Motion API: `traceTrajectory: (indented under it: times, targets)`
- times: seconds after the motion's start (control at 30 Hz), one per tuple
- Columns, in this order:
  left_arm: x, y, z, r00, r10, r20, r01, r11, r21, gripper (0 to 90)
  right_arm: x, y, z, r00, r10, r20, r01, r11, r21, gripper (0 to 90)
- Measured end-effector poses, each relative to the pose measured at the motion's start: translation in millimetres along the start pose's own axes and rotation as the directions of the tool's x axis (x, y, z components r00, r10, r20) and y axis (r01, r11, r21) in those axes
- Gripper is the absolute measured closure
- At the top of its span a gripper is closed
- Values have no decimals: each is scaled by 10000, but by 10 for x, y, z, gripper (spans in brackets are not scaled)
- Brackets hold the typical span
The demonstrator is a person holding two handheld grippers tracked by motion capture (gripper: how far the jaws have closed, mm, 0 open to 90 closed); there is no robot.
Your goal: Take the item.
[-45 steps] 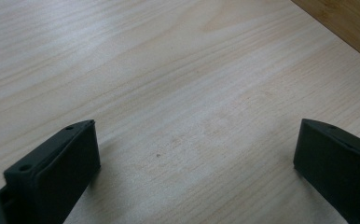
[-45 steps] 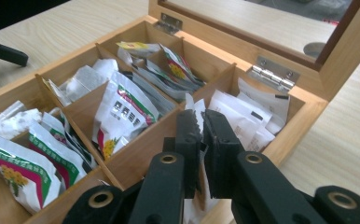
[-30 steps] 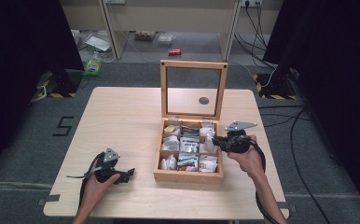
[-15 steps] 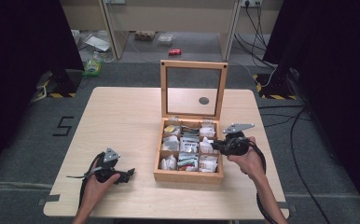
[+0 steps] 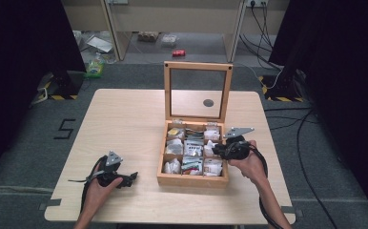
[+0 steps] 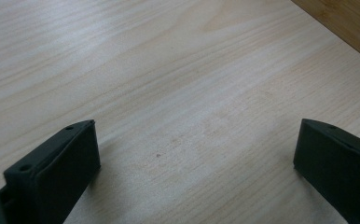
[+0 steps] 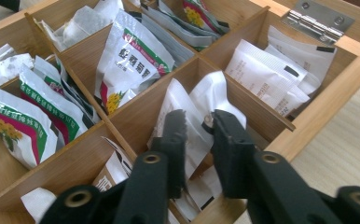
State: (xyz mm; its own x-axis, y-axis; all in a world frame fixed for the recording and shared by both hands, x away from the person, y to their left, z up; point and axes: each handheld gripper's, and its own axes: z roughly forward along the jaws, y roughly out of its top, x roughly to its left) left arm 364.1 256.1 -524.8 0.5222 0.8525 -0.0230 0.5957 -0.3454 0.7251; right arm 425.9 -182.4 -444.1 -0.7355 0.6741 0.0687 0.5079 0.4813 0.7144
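An open wooden box (image 5: 191, 180) with several compartments of tea sachets stands on the table, its glass lid (image 5: 197, 90) upright. My right gripper (image 5: 216, 150) reaches into the box from its right side. In the right gripper view the jaws (image 7: 199, 123) stand close together, pinching a white sachet (image 7: 215, 91) in the middle compartment of the near row. Green and red printed sachets (image 7: 131, 60) fill the neighbouring compartments. My left gripper (image 5: 133, 177) rests low on the table to the left of the box, and its jaws (image 6: 194, 158) stand wide open over bare wood.
The light wooden table (image 5: 125, 119) has free room to the left of and behind the box. A corner of the box (image 6: 346, 18) shows at the top right of the left gripper view. Cables (image 5: 311, 143) run across the floor to the right.
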Motion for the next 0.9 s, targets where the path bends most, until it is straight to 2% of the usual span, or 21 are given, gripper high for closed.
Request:
traceTrajectory:
  times: [0.2, 0.3, 0.43, 0.7, 0.9]
  targets:
    - [0, 0, 0, 10000, 0, 0, 0, 10000, 0, 0, 12, -2, 25, 9998, -159, -81, 160, 9998, 95, 833]
    - [0, 0, 0, 10000, 1, -1, -1, 10000, 0, 0, 11, 1, 9, 9998, -169, -105, 169, 9999, -23, 877]
    - [0, 0, 0, 10000, 0, 0, 0, 10000, 1, 0, 16, 28, -37, 9996, -198, -183, 194, 9996, -221, 891]
    - [0, 0, 0, 10000, 0, 0, 0, 10000, 1, 0, -7, 103, -224, 9998, -182, 116, 193, 9942, -1062, 896]
    - [0, 0, 0, 10000, 1, 1, -1, 10000, 1, 0, -62, 142, -419, 9997, 71, 252, -25, 9838, -1791, 897]
